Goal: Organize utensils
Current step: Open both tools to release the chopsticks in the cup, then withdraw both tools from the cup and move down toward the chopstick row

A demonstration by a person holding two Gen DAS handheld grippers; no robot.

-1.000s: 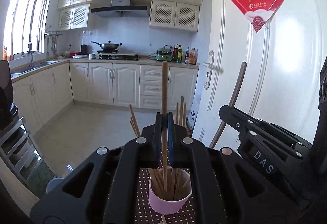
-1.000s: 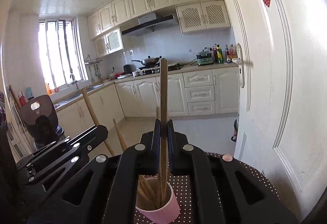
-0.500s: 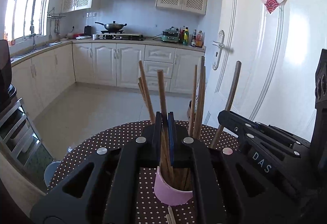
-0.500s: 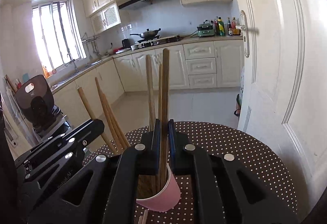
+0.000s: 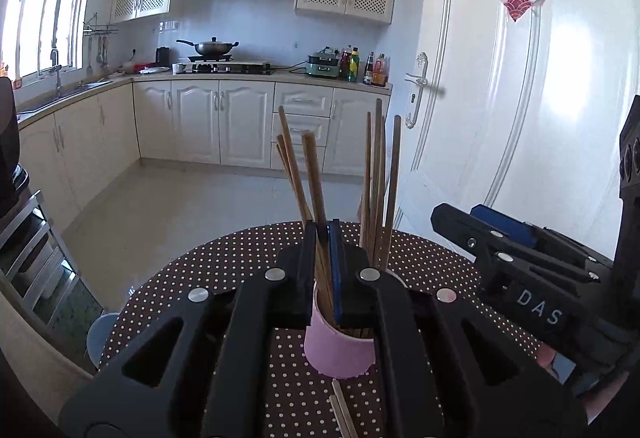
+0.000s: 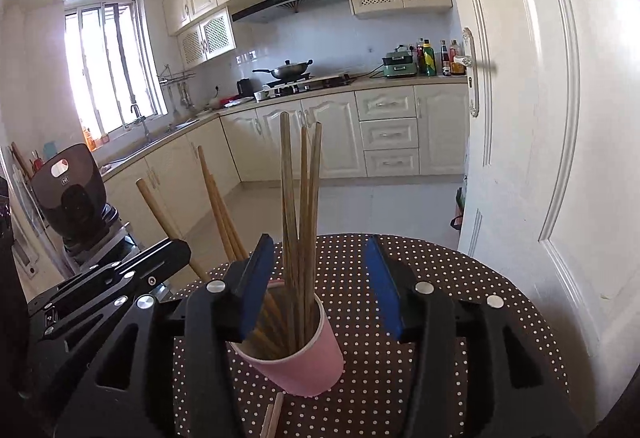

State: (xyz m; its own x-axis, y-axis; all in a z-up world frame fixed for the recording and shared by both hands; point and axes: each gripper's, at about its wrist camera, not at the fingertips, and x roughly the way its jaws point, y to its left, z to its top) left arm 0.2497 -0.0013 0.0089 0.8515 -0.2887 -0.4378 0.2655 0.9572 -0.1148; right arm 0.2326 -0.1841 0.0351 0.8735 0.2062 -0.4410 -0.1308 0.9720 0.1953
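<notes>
A pink cup (image 5: 340, 354) (image 6: 304, 366) holding several wooden chopsticks stands on the dotted brown tablecloth (image 5: 224, 278) (image 6: 460, 278). My left gripper (image 5: 322, 262) is shut on one chopstick (image 5: 314, 174), whose lower end reaches into the cup. In the right wrist view that gripper (image 6: 176, 250) comes in from the left with its chopstick (image 6: 160, 214) slanting up. My right gripper (image 6: 320, 282) hangs just above the cup with its jaws opening. The upright chopsticks (image 6: 300, 198) stand between its blue pads (image 6: 256, 278) and touch neither. It also shows at the right of the left wrist view (image 5: 460, 214).
Two loose chopsticks (image 5: 342, 414) (image 6: 272, 418) lie on the cloth in front of the cup. A white door (image 6: 540, 158) stands close on the right. A black appliance (image 6: 72, 194) sits on a rack at the left. Kitchen cabinets (image 5: 224, 118) line the far wall.
The right gripper opened and let go of its chopstick, which now stands in the cup. The left gripper sank, bringing its chopstick down into the cup.
</notes>
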